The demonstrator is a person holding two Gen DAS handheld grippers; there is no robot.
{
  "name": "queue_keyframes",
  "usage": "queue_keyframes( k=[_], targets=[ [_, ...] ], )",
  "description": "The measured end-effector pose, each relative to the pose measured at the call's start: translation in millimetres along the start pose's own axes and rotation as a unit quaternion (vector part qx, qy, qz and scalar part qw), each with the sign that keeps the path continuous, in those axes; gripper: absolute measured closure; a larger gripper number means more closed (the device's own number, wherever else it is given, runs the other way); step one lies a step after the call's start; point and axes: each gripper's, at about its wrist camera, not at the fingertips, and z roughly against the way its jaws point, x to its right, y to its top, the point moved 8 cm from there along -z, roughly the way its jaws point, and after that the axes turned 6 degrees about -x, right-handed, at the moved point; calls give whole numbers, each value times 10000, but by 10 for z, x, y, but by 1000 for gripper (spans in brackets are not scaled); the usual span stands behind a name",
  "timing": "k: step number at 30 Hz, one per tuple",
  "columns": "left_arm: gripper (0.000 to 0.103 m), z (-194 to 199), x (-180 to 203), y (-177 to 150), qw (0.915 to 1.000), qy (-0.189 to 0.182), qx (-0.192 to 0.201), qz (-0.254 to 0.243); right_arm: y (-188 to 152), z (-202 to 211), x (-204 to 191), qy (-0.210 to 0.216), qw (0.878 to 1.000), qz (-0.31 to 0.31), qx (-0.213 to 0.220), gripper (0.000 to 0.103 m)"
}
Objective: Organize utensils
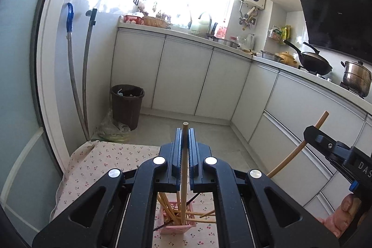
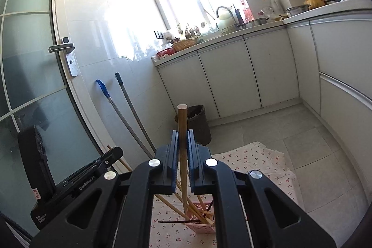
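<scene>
Each gripper, left gripper (image 1: pixel 185 145) and right gripper (image 2: pixel 183 145), pinches a light, stiff, slippery chopstick (image 1: pixel 184 169) mid-shaft above the pink basket (image 1: pixel 177 224).

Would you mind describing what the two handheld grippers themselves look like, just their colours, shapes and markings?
Both are matte black plastic. The left gripper and right gripper each have two flat parallel fingers lined with ribbed blue pads, angular linkage arms with triangular cut-outs, and round silver pivot caps. White lettering marks their sides; "GenRobot.AI" is readable on the left one.
</scene>
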Motion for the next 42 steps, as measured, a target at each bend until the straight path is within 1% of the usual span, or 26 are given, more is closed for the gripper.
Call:
queue_keyframes(
  k=[2, 3, 4, 5, 6, 9, 12, 14, 15, 17, 26, 32, 35, 37, 38, 39, 42],
  targets=[
    [98, -126, -47, -51, 9999, 125, 5, 7, -13, -61, 8, -55, 10000, 14, -26, 96],
    [97, -200, -67, -94, 9999, 90, -68, 48, -23, -98, 6, -76, 10000, 23, -51, 95],
    [95, -306, -100, -182, 9996, 43, -270, 123, -44, -124, 2, -86, 9999, 35, -83, 95],
    [95, -375, -139, -238, 9990, 90, -402, 184, -67, -156, -7, -102, 9999, 50, -124, 95],
    [94, -402, -196, -294, 9985, 201, -450, 242, -86, -187, -16, -122, 9998, 73, -160, 95],
    [87, -286, -299, -276, 9983, 311, -326, 357, -145, -241, -67, -178, 9995, 159, -211, 95],
    [72, -103, -359, -183, 9980, 407, -96, 468, -192, -284, -103, -219, 9992, 212, -269, 95],
    [52, -34, -393, -141, 9974, 424, -12, 580, -243, -319, -126, -268, 9988, 262, -320, 95],
    [49, -5, -418, -139, 9969, 446, 19, 649, -272, -339, -135, -317, 9985, 307, -338, 95],
    [48, 14, -445, -138, 9964, 420, 27, 732, -322, -378, -134, -400, 9978, 370, -367, 95],
    [48, -51, -437, -156, 9964, 418, -102, 724, -488, -643, -108, -706, 9955, 531, -343, 95],
    [48, -85, -446, -200, 9966, 427, -173, 683, -601, -837, -74, -700, 9957, 517, -316, 95],
    [48, -83, -465, -223, 9965, 427, -202, 693, -658, -874, -100, -598, 9962, 584, -257, 93],
    [48, -70, -467, -238, 9966, 420, -221, 666, -680, -859, -122, -541, 9962, 623, -283, 83],
    [48, -58, -466, -247, 9968, 425, -222, 646, -681, -834, -126, -551, 9961, 638, -267, 70],
    [48, -50, -460, -253, 9969, 426, -224, 629, -675, -798, -128, -577, 9959, 652, -249, 64],
    [43, -21, -416, -291, 9973, 458, -244, 519, -671, -708, -93, -683, 9950, 655, -305, 61]
  ],
)
